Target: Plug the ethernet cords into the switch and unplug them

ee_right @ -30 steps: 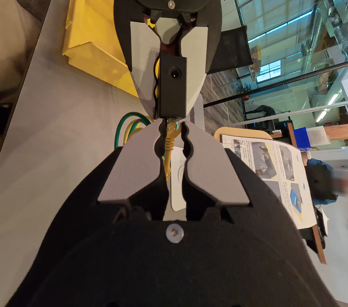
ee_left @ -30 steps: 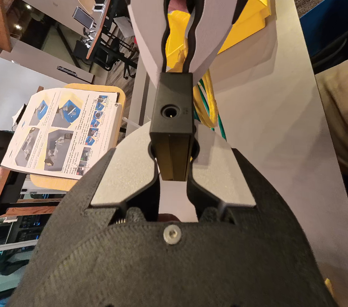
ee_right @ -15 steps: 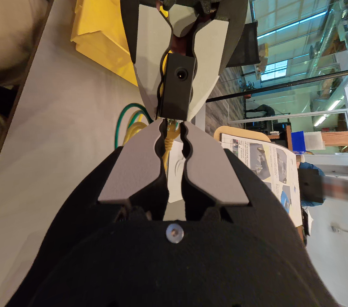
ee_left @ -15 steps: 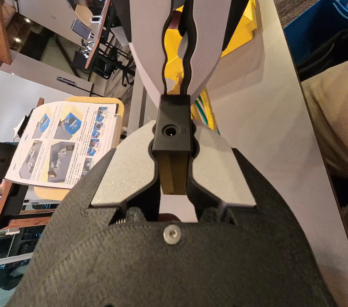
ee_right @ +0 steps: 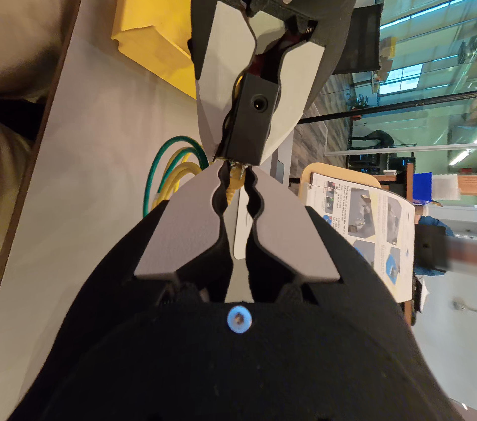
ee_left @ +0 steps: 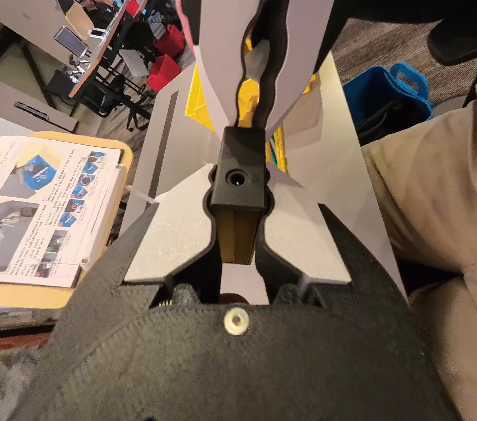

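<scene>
Yellow bin (ee_right: 152,8) on grey table (ee_right: 85,150), beyond both grippers' fingertips; contents not visible. Blue tote (ee_left: 387,98) on floor off right of left gripper; contents too dark to tell.

Left gripper (ee_left: 237,202) fingers pressed on black switch (ee_left: 238,176), clamped between fingertips.

Right gripper (ee_right: 236,177) fingers pinching yellow ethernet cord (ee_right: 233,183) at its plug, plug tip at switch's port face. Green cord (ee_right: 165,163) looped on table, left of right fingers.

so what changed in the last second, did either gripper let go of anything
Nothing was let go. The switch has tilted in the right wrist view and both views have shifted. The left gripper still clamps the switch, and the right gripper still pinches the yellow cord at its port.
</scene>
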Demonstrator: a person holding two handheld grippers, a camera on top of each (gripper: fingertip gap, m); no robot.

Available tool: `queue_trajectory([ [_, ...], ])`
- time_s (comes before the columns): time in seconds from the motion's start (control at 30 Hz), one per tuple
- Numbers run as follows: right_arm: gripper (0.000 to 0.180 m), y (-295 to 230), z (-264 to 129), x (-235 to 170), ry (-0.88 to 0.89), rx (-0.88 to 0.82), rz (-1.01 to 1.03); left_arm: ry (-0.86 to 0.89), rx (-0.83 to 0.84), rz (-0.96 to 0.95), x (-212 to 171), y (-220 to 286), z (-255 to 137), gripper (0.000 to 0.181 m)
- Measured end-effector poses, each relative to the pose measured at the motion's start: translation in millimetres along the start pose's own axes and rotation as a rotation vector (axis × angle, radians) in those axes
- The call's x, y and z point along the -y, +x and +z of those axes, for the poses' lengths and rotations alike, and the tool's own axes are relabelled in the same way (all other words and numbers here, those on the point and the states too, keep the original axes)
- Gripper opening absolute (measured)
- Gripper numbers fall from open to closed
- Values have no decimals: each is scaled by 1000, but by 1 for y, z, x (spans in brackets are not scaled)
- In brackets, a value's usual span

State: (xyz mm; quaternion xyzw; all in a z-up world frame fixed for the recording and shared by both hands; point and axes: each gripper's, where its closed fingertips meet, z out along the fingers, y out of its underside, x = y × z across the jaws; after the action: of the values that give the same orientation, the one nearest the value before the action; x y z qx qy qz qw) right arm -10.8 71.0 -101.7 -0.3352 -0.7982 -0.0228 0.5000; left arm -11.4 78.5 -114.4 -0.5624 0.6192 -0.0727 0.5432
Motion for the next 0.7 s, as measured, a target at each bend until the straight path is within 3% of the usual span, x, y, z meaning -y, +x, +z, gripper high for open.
queue_trajectory([
  [0.13, 11, 1, -6, 7, 77, 24, 41, 84, -65, -90, 7, 4, -3, 30],
  [0.27, 11, 4, -6, 3, 106, 19, 104, 46, -17, -81, 6, -2, -1, 30],
  [0.47, 12, 11, -4, -7, -48, -53, 70, -89, 98, 7, 3, -12, 0, 30],
  [0.57, 12, 13, -12, -2, 4, -50, 87, -84, 87, 24, 12, -10, -5, 30],
  [0.7, 9, 27, -46, -15, 194, -40, 230, 8, 123, -152, -3, -43, -42, 30],
])
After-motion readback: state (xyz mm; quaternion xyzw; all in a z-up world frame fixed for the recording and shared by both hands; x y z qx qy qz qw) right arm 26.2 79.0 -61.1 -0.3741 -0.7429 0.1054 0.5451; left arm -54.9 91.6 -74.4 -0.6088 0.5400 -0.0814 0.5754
